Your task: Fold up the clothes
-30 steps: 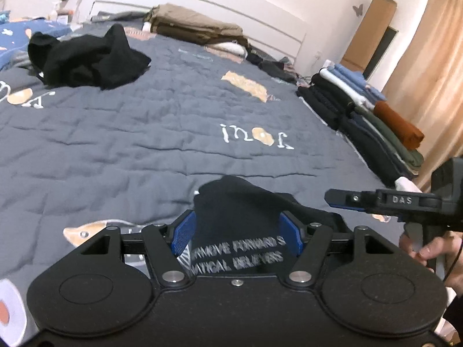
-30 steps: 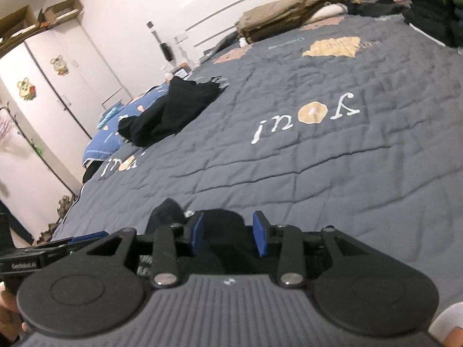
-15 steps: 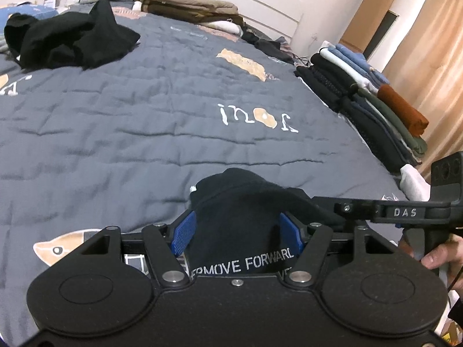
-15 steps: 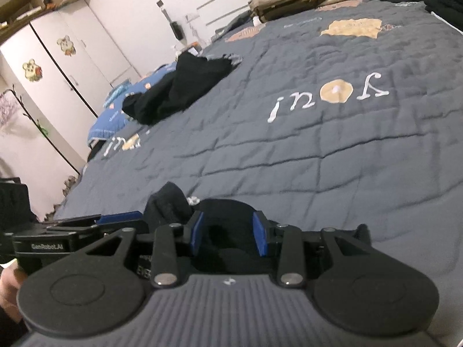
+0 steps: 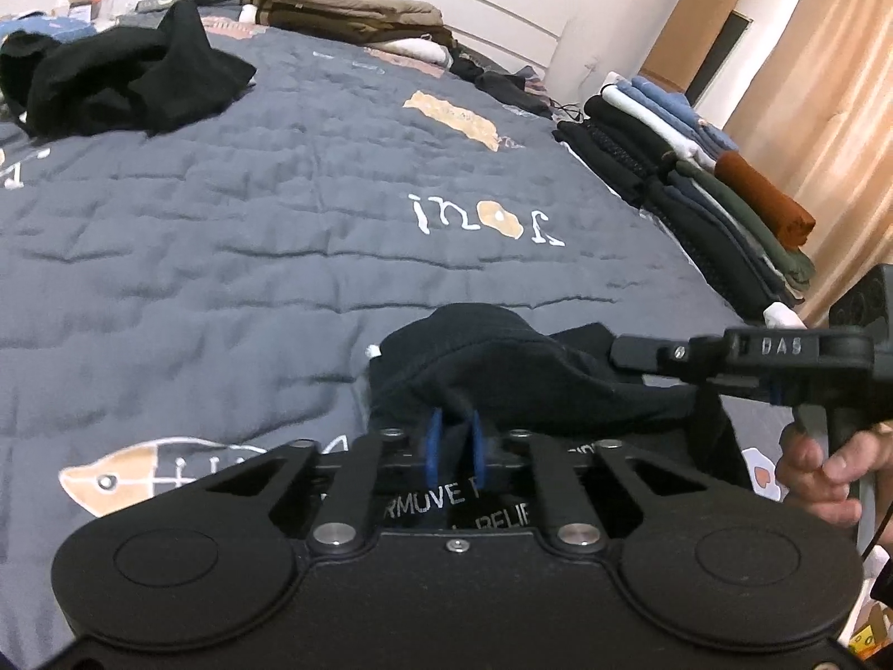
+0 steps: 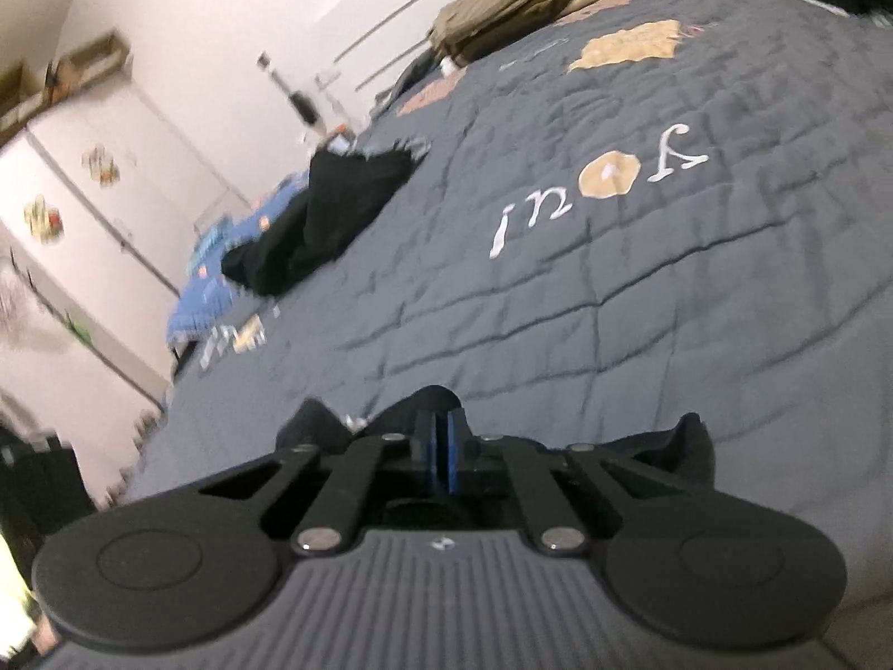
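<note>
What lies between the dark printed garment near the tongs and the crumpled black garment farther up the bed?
Only bare grey quilted bedspread, seen in the left wrist view; nothing rests on that stretch.

Home bedroom: quilted bed, wardrobe, folded clothes (stacked bedside).

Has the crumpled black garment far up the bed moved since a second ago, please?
No. The black garment lies beside the blue pillow, as before.
</note>
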Demonstrator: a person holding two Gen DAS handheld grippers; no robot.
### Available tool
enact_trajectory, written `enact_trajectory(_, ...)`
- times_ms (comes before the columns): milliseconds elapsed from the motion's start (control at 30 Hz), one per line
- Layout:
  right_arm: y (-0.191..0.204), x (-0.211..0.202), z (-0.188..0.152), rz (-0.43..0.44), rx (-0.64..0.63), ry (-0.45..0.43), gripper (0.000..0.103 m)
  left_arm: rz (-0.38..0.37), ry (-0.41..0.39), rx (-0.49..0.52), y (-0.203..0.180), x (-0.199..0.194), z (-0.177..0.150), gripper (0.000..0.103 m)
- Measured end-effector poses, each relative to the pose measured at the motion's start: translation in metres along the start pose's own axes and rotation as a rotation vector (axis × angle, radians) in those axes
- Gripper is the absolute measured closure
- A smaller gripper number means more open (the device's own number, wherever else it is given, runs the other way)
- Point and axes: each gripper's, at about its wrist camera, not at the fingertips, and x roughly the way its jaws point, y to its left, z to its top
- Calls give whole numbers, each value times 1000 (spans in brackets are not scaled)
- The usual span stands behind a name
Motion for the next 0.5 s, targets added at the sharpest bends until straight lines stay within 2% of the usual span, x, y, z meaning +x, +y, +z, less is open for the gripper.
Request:
enact_trajectory(100, -13, -6, 4, 8, 85, -45, 102, 8, 3, -7, 6, -6, 4, 101)
enact_trajectory(200, -24, -11, 6, -76, 107, -120, 103, 11, 31, -24, 13, -4, 4, 101)
enact_trajectory(267, -31, -12, 10, -45, 121, -95, 103, 7, 22, -7, 13, -3, 1, 101)
enact_trajectory(500, 6, -5, 9, 52, -66, -45, 91, -3, 28, -11, 13, -3, 3, 98)
